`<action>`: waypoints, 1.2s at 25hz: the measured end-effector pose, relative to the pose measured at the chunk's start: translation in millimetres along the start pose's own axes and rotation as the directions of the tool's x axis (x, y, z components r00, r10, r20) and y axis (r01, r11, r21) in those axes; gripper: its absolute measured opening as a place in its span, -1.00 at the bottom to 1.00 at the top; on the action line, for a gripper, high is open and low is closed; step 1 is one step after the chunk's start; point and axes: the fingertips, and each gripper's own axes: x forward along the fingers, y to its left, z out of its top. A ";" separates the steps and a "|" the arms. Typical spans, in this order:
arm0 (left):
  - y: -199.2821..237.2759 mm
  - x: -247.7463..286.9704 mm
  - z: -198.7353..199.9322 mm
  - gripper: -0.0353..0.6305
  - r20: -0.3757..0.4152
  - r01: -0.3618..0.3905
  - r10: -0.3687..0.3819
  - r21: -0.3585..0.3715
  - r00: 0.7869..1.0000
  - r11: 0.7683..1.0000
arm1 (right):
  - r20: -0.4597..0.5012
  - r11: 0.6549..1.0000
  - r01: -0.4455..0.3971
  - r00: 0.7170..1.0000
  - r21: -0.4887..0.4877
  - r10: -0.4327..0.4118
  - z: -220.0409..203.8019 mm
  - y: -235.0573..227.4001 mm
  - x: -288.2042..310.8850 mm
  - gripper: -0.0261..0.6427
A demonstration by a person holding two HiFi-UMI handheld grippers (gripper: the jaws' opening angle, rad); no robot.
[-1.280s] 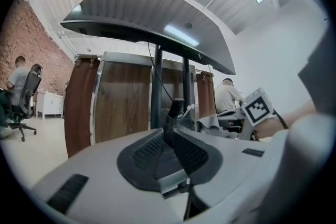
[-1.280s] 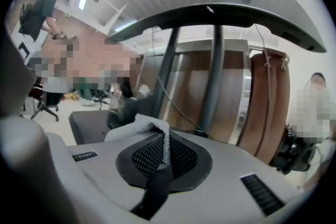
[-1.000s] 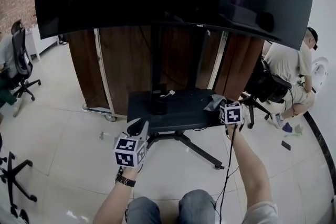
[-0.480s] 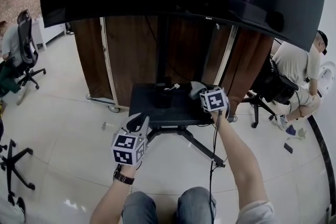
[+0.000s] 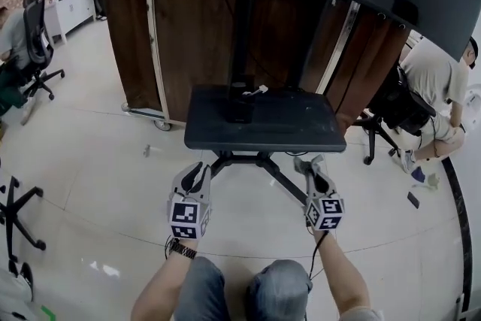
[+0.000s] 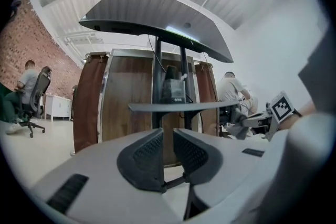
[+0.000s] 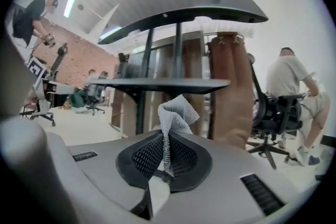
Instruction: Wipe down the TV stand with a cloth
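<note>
A second ago the right claw (image 5: 310,164) was out on the TV stand (image 5: 263,124), pressing the cloth (image 5: 304,163) to the shelf near its right rear corner. Half a second ago it was working further in along the back. Now it has come off the shelf altogether and hangs in front of the stand at 5 o'clock of the shelf, level with the left claw (image 5: 197,171), which has hardly moved. We judge that a wiping pass has just ended. Either the shelf top is considered done, or the cloth is being brought back for another stroke.

From the head view the cloth is only a pale scrap at the claw tips. The right gripper view makes it plain: the right claw (image 7: 167,144) is clamped on a fold of grey mesh cloth (image 7: 176,113), whose free end stands up above the pads. The left gripper view shows the left claw (image 6: 168,136) drawn in to a slit with nothing in it, and the right claw's marker cube (image 6: 283,107) out at 3 o'clock.

Both gripper views see the shelf (image 7: 163,83) edge-on from below. Only the head view shows its top, where a black box (image 5: 240,107) and a white plug (image 5: 258,91) sit at the 12 o'clock edge.
</note>
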 end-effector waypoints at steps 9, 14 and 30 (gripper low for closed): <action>8.9 12.0 -86.7 -0.64 -0.030 0.024 -0.024 0.008 0.999 1.000 | -0.022 0.968 -0.210 0.978 -0.135 0.209 -71.1 183.8 185.4 -0.91; 33.8 4.8 -150.6 -0.64 -0.072 0.005 -0.004 0.006 0.997 1.000 | -0.062 0.966 -0.186 0.982 -0.182 0.177 -111.2 192.5 282.7 -0.91; 91.9 -47.7 -233.7 -0.64 -0.199 -0.076 0.057 -0.090 0.978 0.993 | 0.123 0.989 -0.004 0.992 -0.145 0.022 -117.8 113.1 227.4 -0.91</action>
